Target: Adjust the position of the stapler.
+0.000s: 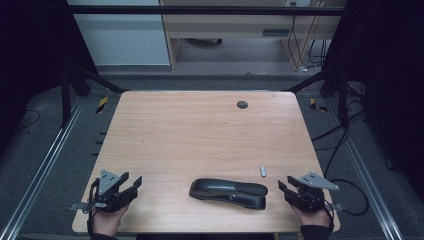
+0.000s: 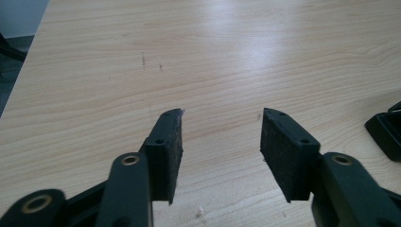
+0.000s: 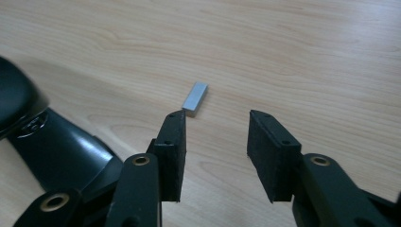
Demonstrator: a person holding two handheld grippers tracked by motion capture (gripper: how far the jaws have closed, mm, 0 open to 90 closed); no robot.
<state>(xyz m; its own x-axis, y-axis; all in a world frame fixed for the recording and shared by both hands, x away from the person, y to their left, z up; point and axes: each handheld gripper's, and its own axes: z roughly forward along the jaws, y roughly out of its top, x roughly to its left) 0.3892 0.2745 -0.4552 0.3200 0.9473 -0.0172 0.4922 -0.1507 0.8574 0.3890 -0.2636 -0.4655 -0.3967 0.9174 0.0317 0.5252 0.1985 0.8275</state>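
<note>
A black stapler point(image 1: 229, 193) lies on its side near the front edge of the wooden table point(image 1: 200, 130). Just right of it and a little farther back lies a small grey metal bar point(image 1: 263, 171), like a strip of staples. My left gripper point(image 1: 131, 184) rests at the table's front left corner, open, with bare wood between its pads point(image 2: 168, 151). My right gripper point(image 1: 285, 186) sits at the front right, open and empty. In the right gripper view the grey bar point(image 3: 195, 98) lies just beyond the left fingertip and the stapler point(image 3: 52, 142) is at the left.
A small dark round grommet point(image 1: 242, 104) sits in the table near its far edge. A corner of the stapler point(image 2: 385, 132) shows at the right edge of the left gripper view. Metal frame rails and cables run along both sides of the table.
</note>
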